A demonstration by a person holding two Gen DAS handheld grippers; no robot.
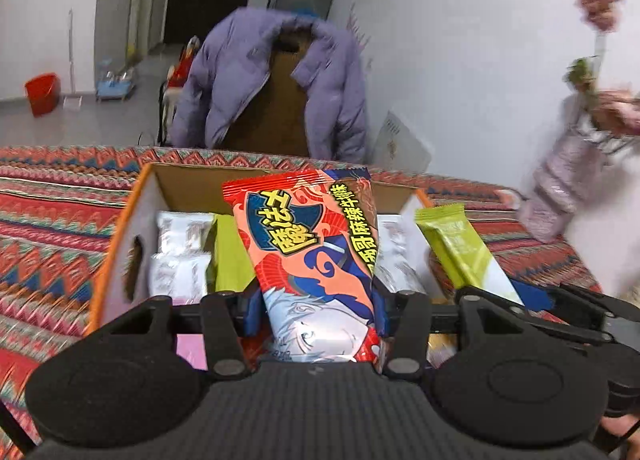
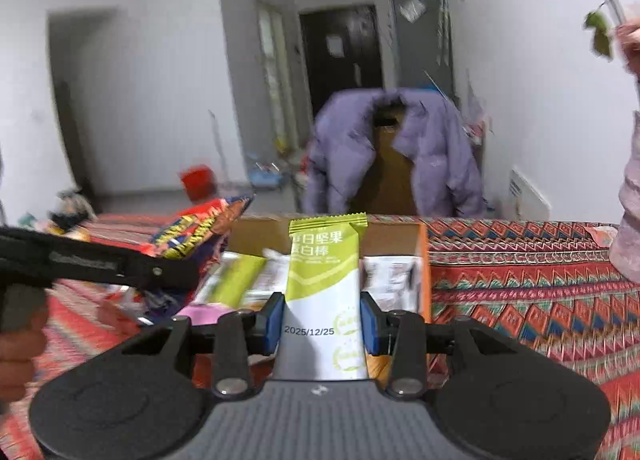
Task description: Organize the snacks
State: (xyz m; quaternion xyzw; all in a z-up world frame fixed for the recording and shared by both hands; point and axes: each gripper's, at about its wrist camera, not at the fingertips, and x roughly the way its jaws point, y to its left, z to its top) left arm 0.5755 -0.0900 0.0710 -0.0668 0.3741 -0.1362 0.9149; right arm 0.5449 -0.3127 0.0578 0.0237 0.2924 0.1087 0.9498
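left to right: the patterned cloth (image 1: 52, 220) covers the table, and on it stands the cardboard box (image 1: 120, 244), open at the top. inside, white sachets (image 1: 180, 256) lie at the left and right ends, with a green bar (image 1: 230, 256) between those on the left and the middle, so the sorting appears well begun but not finished, since you carry two packets not yet set down. your left gripper (image 1: 318, 312) is closed to a moderate gap on the red snack packet (image 1: 308, 244), its blue pads pressing the packet's two edges; the packet stands up above the box's middle. to its right, your right gripper (image 2: 324, 324) is clamped narrowly on the green-and-white protein bar (image 2: 324, 280), held upright at the box's right half. both packets hang over the box and touch nothing in it, as far as can be told. what remains, by this judgement, is to lower each beside its like. at the far right stands a pale vase (image 1: 560, 188).
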